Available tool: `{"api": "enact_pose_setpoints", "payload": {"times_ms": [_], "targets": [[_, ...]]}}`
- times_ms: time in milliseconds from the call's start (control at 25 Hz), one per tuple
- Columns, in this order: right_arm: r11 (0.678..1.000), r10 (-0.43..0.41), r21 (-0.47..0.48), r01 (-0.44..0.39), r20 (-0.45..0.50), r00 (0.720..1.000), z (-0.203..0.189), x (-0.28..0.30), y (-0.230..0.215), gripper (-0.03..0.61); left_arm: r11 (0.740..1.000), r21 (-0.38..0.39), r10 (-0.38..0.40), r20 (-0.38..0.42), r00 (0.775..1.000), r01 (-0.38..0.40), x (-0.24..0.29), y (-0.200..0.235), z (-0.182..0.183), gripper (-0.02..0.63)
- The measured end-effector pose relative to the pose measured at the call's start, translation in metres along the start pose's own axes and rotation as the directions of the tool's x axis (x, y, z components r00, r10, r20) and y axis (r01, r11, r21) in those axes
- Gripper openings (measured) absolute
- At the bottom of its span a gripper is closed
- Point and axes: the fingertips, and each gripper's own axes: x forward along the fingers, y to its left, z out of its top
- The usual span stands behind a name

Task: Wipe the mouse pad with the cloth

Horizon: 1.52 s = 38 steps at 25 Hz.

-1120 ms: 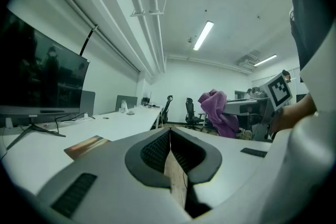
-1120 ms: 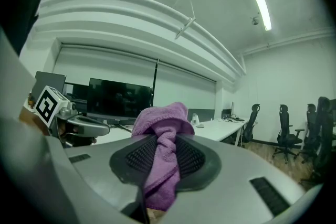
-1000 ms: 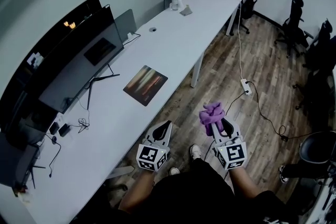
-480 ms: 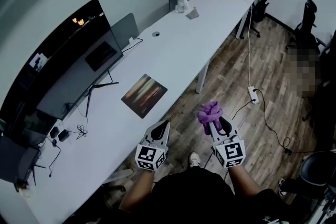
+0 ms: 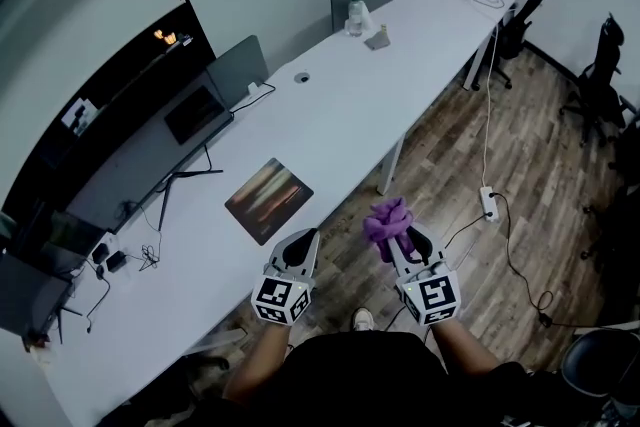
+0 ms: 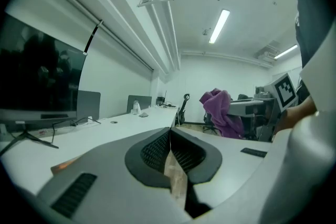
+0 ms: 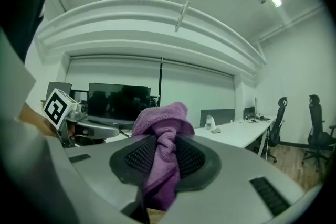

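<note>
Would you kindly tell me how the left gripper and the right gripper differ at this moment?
The right gripper clamps a bunched purple cloth; the left gripper has its jaws meeting on nothing. The right hangs over the wood floor, the left beside the white desk edge. Both are shut.

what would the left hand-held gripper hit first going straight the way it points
Nothing near: the left hand-held gripper points along the front edge of the desk, mouse pad off to its left. Way looks free, though depth unclear.
</note>
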Motion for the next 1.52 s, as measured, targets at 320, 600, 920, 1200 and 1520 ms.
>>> {"api": "enact_pose_setpoints", "payload": {"times_ms": [320, 600, 920, 1200, 1520], "targets": [[0.998, 0.039, -0.049, -0.040, -0.020, 0.999, 0.005, 0.025, -0.040, 0.106, 0.994, -0.012, 0.110, -0.005, 0.994, -0.110, 0.020, 0.020, -0.004, 0.021], [0.995, 0.095, -0.019, -0.095, -0.006, 0.995, 0.008, 0.064, -0.037, 0.106, 0.987, -0.028, 0.158, -0.027, 0.987, -0.159, 0.026, 0.046, -0.011, 0.021], [0.991, 0.133, 0.026, -0.134, 0.022, 0.991, 0.023, 0.116, -0.029, 0.104, 0.976, -0.031, 0.213, -0.020, 0.977, -0.213, 0.009, 0.092, 0.002, 0.023], [0.971, 0.237, -0.022, -0.237, -0.005, 0.971, 0.027, 0.168, 0.023, 0.104, 0.960, -0.061, 0.274, -0.009, 0.962, -0.274, -0.014, 0.142, 0.005, 0.021], [0.943, 0.332, 0.011, -0.332, -0.042, 0.942, 0.035, 0.231, 0.085, 0.106, 0.928, -0.109, 0.359, -0.001, 0.933, -0.357, -0.055, 0.214, -0.004, 0.022]]}}
